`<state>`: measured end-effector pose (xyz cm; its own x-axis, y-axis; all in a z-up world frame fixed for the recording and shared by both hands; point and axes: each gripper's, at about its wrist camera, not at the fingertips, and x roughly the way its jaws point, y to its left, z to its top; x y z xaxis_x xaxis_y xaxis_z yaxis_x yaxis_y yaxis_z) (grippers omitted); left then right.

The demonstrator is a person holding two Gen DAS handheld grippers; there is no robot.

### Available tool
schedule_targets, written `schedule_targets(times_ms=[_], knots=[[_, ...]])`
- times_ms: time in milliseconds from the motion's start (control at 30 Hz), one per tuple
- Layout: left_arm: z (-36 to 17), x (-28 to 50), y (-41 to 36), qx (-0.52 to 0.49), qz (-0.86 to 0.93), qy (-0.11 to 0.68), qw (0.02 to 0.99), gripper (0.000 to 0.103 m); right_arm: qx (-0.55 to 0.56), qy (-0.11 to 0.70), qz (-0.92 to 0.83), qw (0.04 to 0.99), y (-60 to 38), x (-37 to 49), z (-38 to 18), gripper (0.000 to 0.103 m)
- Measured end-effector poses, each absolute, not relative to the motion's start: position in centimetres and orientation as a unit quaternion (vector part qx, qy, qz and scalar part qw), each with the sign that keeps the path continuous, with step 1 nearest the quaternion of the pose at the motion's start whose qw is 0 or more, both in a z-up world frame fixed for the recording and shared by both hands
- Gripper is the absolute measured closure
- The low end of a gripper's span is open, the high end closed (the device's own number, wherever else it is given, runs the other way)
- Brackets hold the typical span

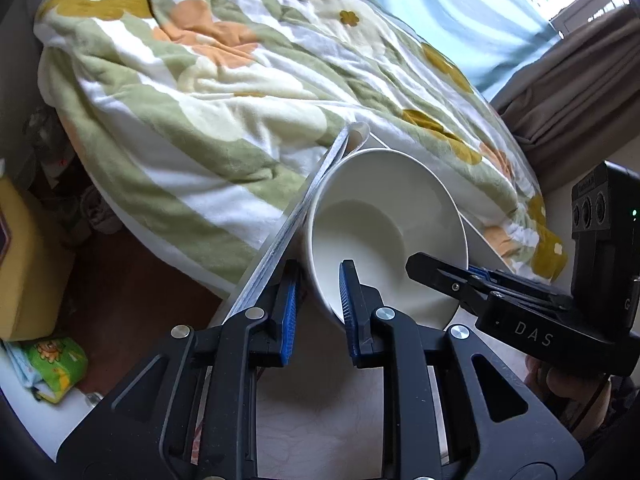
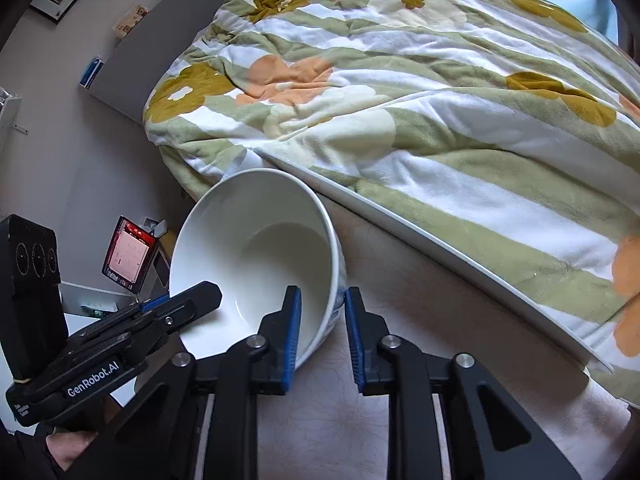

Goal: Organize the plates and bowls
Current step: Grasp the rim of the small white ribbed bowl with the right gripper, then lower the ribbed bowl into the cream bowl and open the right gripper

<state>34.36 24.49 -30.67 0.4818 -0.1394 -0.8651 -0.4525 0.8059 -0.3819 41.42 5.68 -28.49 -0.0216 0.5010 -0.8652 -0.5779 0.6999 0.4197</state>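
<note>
A bed with a floral striped blanket (image 2: 420, 92) fills the background, just beyond the pale table (image 2: 420, 320). A white bowl (image 1: 384, 216) stands on the table near its far edge, tilted so that its opening faces both cameras.

Left gripper (image 1: 320, 304): jaws clamped on the bowl's rim at the left side. One blue pad (image 1: 347, 296) lies inside the bowl; the other lies against the outer wall. A flat striped panel (image 1: 296, 224) runs along the bowl's left side, touching or just beside it.

Right gripper (image 2: 322, 328): jaws clamped on the rim at the opposite side, one pad inside and one against the outer wall. Each gripper's tip shows in the other camera, at the rim. A hand (image 2: 68, 446) shows beneath the left gripper's body.
</note>
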Motion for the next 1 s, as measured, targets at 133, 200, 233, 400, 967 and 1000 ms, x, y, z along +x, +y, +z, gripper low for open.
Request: schedule_targets(times_ms=[133, 200, 233, 400, 967, 1000], knots=[[-30.2, 34.1, 24.1, -0.29, 0.096, 0.499, 0.811, 0.085, -0.051, 0.595, 0.383, 0.705, 5.9, 41.0, -28.3, 0.083], [-29.8, 34.0, 23.8, -0.285, 0.094, 0.497, 0.814, 0.085, -0.048, 0.593, 0.384, 0.706, 5.7, 40.9, -28.2, 0.083], [-29.4, 33.9, 23.6, -0.281, 0.092, 0.496, 0.816, 0.085, -0.047, 0.591, 0.384, 0.708, 5.7, 40.8, -28.1, 0.083], [-27.7, 33.1, 22.5, -0.268, 0.08, 0.488, 0.827, 0.086, -0.049, 0.575, 0.379, 0.723, 4.6, 39.7, -26.7, 0.083], [-16.0, 26.0, 5.3, -0.197, -0.067, 0.465, 0.86, 0.089, 0.043, 0.499, 0.283, 0.818, -14.1, 28.4, -15.2, 0.083], [-15.7, 25.4, 3.4, -0.189, -0.08, 0.469, 0.859, 0.089, 0.049, 0.499, 0.272, 0.821, -15.6, 27.5, -15.0, 0.083]])
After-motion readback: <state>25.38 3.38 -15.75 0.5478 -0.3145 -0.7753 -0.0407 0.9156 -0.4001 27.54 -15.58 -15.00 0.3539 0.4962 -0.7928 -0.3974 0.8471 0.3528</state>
